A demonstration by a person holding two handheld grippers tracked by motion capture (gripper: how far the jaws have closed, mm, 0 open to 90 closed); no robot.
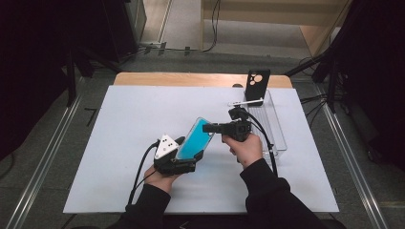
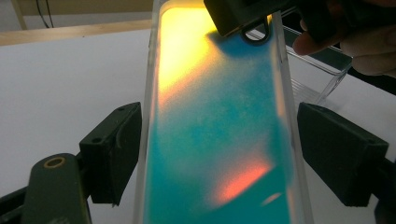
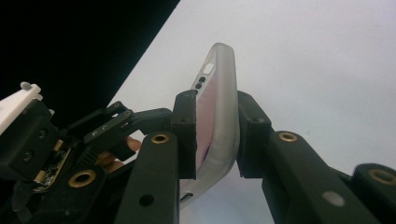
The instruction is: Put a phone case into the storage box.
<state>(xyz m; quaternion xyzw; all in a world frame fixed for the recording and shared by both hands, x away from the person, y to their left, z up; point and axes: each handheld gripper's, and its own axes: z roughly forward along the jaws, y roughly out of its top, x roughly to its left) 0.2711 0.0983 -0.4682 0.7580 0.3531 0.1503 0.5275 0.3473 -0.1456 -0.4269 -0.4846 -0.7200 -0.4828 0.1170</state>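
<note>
A translucent phone case (image 1: 195, 138) with a teal inside is held tilted above the white mat, between both grippers. My left gripper (image 1: 188, 153) has its jaws spread wide across the lower half, and its pads (image 2: 116, 149) lie against the long edges of the case (image 2: 219, 116). My right gripper (image 1: 206, 128) comes in from the right and is shut on the case's upper end. In the right gripper view its gripper (image 3: 217, 135) pinches the case's wall (image 3: 222, 84) near the camera cut-out. A hand holds each gripper.
A clear plastic tray (image 1: 277, 131) lies on the mat at the right, with a small white piece (image 1: 246, 101) at its far end. A black phone case (image 1: 258, 83) stands upright behind it. The white mat (image 1: 129, 124) covers the wooden table.
</note>
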